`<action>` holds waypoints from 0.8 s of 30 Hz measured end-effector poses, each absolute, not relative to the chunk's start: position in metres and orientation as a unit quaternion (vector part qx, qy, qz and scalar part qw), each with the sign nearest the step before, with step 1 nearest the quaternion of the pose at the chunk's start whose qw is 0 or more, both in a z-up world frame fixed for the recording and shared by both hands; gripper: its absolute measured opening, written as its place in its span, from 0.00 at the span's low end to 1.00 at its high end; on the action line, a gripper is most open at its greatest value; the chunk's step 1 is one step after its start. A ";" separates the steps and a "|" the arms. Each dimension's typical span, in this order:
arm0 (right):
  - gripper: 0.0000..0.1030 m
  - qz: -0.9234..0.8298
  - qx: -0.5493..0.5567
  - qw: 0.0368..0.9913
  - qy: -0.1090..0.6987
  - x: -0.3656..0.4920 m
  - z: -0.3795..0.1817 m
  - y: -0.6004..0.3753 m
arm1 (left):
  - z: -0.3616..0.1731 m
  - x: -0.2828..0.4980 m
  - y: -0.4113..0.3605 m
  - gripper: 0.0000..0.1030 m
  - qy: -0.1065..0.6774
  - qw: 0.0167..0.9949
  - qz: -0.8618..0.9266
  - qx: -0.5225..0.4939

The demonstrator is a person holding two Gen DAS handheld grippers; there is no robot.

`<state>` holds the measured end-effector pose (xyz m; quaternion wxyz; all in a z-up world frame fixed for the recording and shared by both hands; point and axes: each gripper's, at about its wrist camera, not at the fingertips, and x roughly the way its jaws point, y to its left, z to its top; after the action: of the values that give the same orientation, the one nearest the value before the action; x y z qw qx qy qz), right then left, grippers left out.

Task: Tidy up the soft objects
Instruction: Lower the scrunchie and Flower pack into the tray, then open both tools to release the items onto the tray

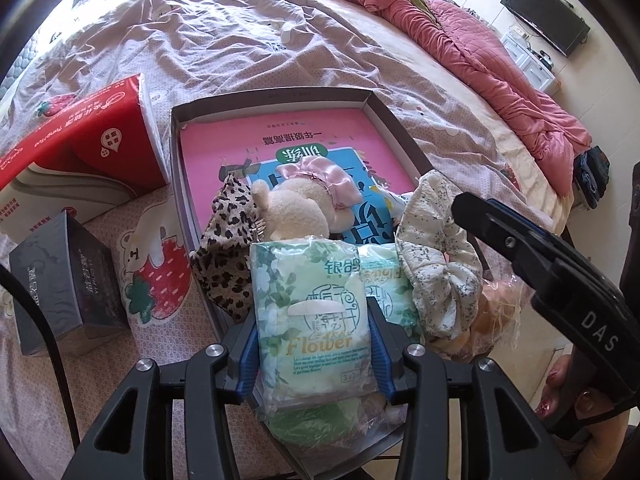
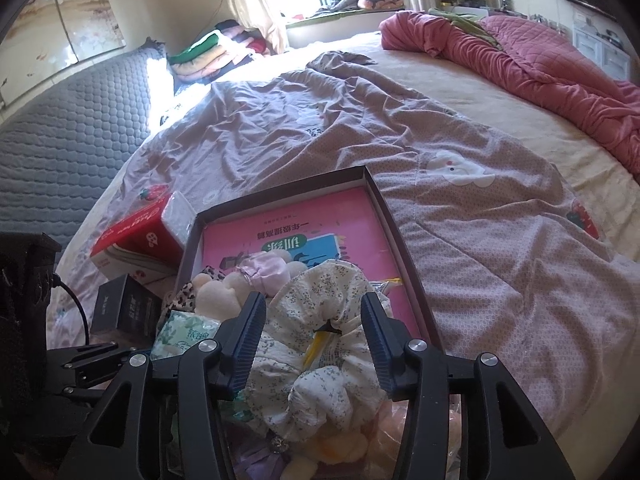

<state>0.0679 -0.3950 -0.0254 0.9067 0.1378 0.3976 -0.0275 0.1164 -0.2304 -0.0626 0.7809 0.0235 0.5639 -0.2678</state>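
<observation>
One tissue pack [image 1: 316, 320] between left hand-held gripper [image 1: 314, 344] fingers

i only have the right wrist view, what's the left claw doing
observer: The left claw is shut on a green and white tissue pack, one finger against each side.
operator: anything behind that pack
observer: A second similar pack lies just beyond it, against the floral scrunchie.
operator: is the held pack over the box
observer: Yes, it sits within the near end of the shallow box, in front of the cream plush.
</observation>
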 end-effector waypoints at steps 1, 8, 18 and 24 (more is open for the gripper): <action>0.51 -0.029 0.138 0.907 0.398 0.067 -0.025 -0.395 | -0.062 0.116 -0.230 0.46 0.563 0.782 -0.266 0.025; 0.54 -0.038 0.135 0.907 0.397 0.061 -0.019 -0.398 | -0.055 0.112 -0.230 0.53 0.556 0.788 -0.262 0.033; 0.57 -0.041 0.129 0.911 0.390 0.053 -0.009 -0.395 | -0.041 0.104 -0.228 0.59 0.545 0.796 -0.260 0.038; 0.62 -0.042 0.123 0.914 0.385 0.050 -0.002 -0.393 | -0.030 0.100 -0.226 0.61 0.535 0.804 -0.256 0.039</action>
<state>0.0503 -0.3933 -0.0022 0.9137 0.1225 0.3852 -0.0418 0.0996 -0.2262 -0.0298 0.8040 0.0389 0.5351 -0.2563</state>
